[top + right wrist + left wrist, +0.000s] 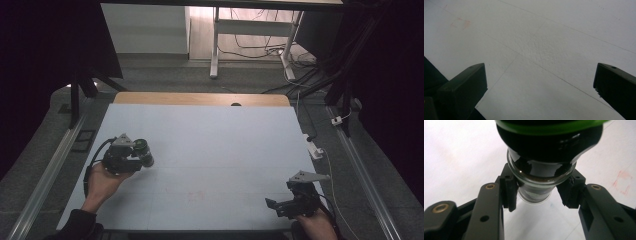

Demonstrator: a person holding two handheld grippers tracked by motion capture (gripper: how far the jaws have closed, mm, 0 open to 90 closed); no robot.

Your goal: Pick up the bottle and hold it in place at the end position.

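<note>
Between the pads of the left tool [537, 192] sat a glass jar [541, 173], clamped at its clear neck, with its dark body and green band [549, 128] rising just beyond the tips. From above, that left tool [142, 156] was held by a hand [102, 182] above the white counter [215, 135], the jar [142, 150] sticking out from its front end, off the surface. Beyond the jar a faint red square mark [622, 182] showed on the counter. Well apart from it, the right tool [275, 205] sat near the counter's near edge, its jaws spread wide with nothing between them, bare white counter [544, 50] ahead.
</note>
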